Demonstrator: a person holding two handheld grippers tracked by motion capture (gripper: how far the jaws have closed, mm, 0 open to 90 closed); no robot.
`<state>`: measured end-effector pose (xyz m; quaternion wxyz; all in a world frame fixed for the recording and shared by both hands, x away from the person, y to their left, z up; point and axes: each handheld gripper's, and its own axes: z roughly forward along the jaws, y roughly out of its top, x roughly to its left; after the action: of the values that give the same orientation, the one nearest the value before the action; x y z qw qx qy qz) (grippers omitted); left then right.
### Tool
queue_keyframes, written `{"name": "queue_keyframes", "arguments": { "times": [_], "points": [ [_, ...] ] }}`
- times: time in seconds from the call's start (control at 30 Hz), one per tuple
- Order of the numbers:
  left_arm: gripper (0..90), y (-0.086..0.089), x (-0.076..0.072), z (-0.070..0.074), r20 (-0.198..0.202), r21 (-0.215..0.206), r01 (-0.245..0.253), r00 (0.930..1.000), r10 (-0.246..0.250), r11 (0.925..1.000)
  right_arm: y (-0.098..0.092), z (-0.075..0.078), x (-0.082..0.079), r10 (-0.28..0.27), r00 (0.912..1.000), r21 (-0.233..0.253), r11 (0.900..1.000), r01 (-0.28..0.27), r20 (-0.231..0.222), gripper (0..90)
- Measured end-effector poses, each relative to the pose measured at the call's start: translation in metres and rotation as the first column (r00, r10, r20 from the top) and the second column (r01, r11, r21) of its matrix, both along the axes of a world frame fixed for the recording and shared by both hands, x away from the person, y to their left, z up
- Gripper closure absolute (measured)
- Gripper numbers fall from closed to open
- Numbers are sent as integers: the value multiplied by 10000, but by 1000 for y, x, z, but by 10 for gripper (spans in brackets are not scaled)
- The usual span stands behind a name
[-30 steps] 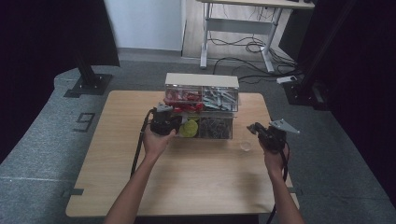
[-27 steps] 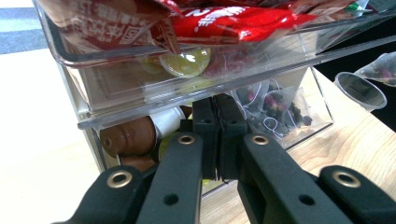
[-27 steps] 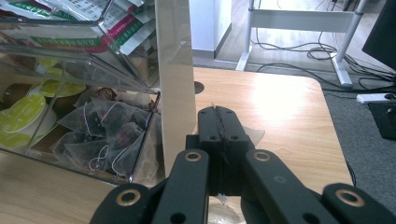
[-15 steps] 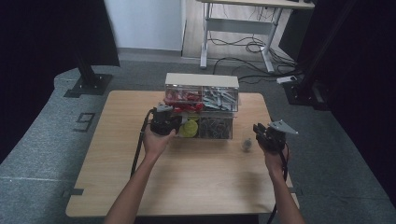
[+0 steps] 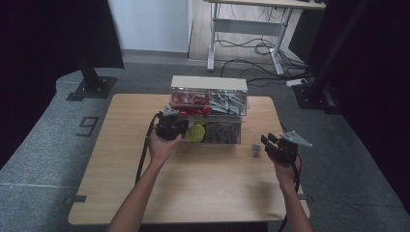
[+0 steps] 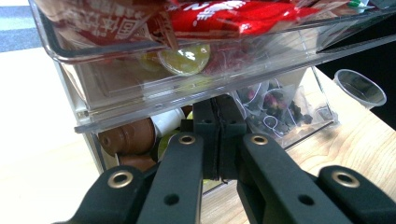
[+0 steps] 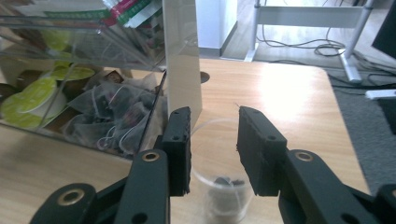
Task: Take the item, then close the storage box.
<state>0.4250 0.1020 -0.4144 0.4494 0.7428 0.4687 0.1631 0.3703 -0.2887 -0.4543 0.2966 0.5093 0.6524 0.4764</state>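
Wooden surface (image 5: pixel 193 188) on grey flooring carries a clear drawer organiser (image 5: pixel 209 110) at its far middle. My left gripper (image 6: pixel 218 140) sits at the lower-left drawer front, jaws pressed together, apparently on its thin pull tab, though I cannot confirm the grip. My right gripper (image 7: pixel 212 147) holds jaws partly apart, empty, around a small clear cup (image 7: pixel 222 179) with a tea bag inside. I judge the bag transferred and the drawer not yet closed. Nothing obstructs either hand.

organizer (image 5: pixel 209 108) at table (image 5: pixel 193 193) rear centre; cup (image 5: pixel 255 150) right-front of it; tea bag in cup
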Motion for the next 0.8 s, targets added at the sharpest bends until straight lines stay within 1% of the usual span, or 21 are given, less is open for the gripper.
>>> {"name": "queue_keyframes", "arguments": {
  "times": [0.07,0.17,0.43,0.6,0.73,0.8],
  "points": [
    [899,0,0,0,-1,-1,-6,10000,6,10000,-1,-4,-5,83,10000,184,9998,-82,-43,633],
    [900,0,-1,0,21,23,23,10000,-23,10000,0,-11,-12,233,9997,166,9996,-231,-85,622],
    [900,0,-1,-1,8,1,52,10000,-52,10000,1,-26,-31,461,9989,593,9972,-458,-46,617],
    [900,1,-2,-1,7,-13,8,10000,-8,10000,4,-34,-42,608,9981,684,9958,-605,-30,615],
    [900,1,-3,-2,-23,62,-9,10000,9,10000,5,-38,-46,740,9973,731,9946,-740,21,615],
    [900,2,-3,-3,-36,53,-18,10000,19,10000,4,-39,-47,778,9970,741,9942,-775,-22,614]
  ]
}}
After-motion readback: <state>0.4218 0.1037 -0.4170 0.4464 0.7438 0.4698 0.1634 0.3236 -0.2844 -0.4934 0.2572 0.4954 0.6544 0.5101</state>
